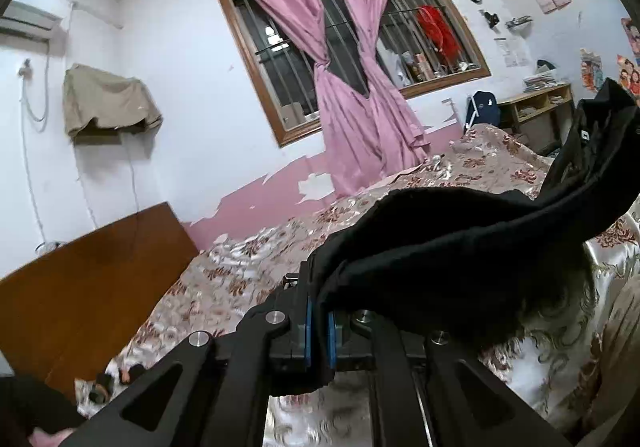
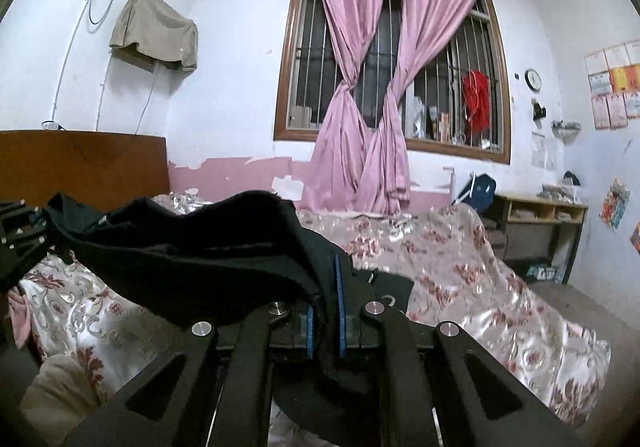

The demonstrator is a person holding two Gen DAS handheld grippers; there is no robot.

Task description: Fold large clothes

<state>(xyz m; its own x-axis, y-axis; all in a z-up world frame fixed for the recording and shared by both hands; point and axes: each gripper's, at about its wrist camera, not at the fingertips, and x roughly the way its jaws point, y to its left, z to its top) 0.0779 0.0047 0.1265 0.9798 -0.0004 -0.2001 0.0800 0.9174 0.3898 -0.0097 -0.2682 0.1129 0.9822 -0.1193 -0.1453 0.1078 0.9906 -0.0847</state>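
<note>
A black garment [image 1: 460, 247] hangs stretched between both grippers above the bed. My left gripper [image 1: 320, 327] is shut on one end of it, cloth pinched between its blue pads [image 1: 308, 331]. From there the cloth runs up to the right, where the other gripper [image 1: 576, 143] shows at the edge. In the right wrist view my right gripper [image 2: 326, 311] is shut on the garment [image 2: 192, 247], black cloth bunched between its blue pads [image 2: 340, 311]. The fabric sags leftward to the left gripper [image 2: 20, 235] at the frame's left edge. Its lower part is hidden beneath the grippers.
A bed with a floral satin cover [image 2: 460, 267] lies below. A wooden headboard [image 2: 80, 163] stands at the left. Behind are a barred window with knotted pink curtains [image 2: 368, 87], a low wooden shelf [image 2: 544, 215] and a blue bag [image 2: 480, 191] at the right.
</note>
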